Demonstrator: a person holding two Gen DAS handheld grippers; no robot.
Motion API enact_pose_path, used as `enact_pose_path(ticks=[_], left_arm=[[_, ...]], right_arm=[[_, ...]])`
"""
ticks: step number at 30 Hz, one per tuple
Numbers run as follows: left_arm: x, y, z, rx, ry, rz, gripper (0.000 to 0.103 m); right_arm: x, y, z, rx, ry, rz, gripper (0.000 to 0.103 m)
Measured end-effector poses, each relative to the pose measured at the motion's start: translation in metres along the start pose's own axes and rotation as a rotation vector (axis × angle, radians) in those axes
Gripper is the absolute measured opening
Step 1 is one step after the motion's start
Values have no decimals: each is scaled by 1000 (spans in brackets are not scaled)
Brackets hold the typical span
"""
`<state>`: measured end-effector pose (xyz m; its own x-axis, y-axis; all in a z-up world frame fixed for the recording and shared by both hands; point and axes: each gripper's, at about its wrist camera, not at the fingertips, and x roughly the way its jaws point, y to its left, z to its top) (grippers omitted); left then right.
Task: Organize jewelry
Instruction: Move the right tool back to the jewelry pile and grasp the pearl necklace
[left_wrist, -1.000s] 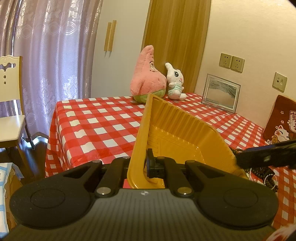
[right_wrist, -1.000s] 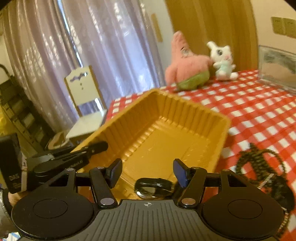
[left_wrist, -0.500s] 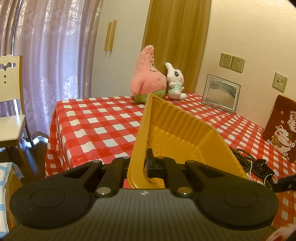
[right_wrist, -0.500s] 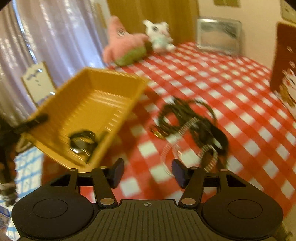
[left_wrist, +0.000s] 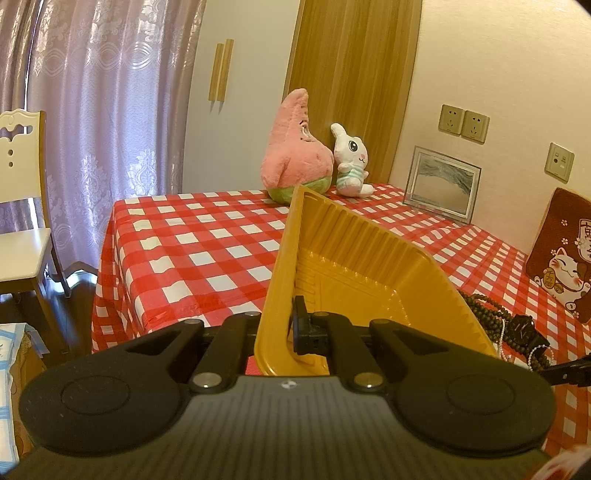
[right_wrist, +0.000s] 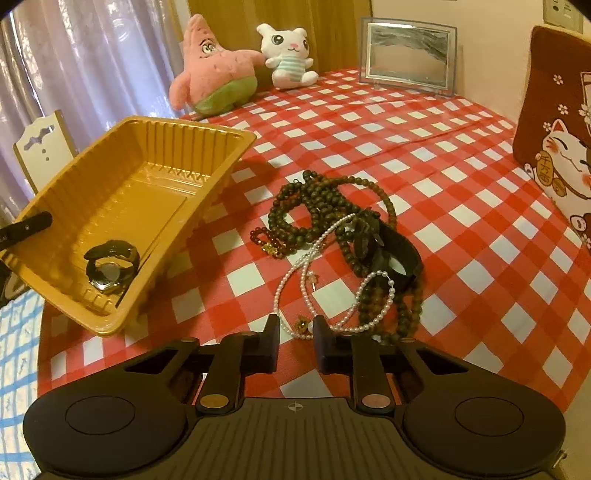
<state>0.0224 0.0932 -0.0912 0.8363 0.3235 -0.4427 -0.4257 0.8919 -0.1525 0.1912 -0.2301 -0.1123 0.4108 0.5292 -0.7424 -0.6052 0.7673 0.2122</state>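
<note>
My left gripper (left_wrist: 282, 328) is shut on the near rim of a yellow plastic tray (left_wrist: 354, 266) and holds it tilted above the table edge. In the right wrist view the tray (right_wrist: 155, 173) holds a black wristwatch (right_wrist: 110, 267). A heap of jewelry lies on the checked cloth: dark wooden bead strands (right_wrist: 314, 206), a pearl necklace (right_wrist: 306, 269) and a black watch (right_wrist: 388, 254). My right gripper (right_wrist: 295, 341) is partly open and empty, its fingertips either side of the pearl necklace's near end with its small gold charm (right_wrist: 303, 325).
A pink starfish plush (right_wrist: 214, 74) and a white bunny plush (right_wrist: 288, 55) stand at the table's far side beside a picture frame (right_wrist: 406, 55). A lucky-cat cushion (right_wrist: 554, 147) leans at the right. A white chair (left_wrist: 18, 206) stands left of the table.
My right gripper has left the tray, where the wristwatch now lies, swung right over the jewelry heap, come down at the pearl necklace's near end, and its fingers have narrowed. The left gripper has held still.
</note>
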Motion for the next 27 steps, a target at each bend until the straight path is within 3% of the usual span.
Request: enact_pose_path(ticks=[27], left_arm=[[0, 0, 1, 0, 1, 0, 5]], right_arm=[[24, 4, 3, -31, 23, -52, 19]])
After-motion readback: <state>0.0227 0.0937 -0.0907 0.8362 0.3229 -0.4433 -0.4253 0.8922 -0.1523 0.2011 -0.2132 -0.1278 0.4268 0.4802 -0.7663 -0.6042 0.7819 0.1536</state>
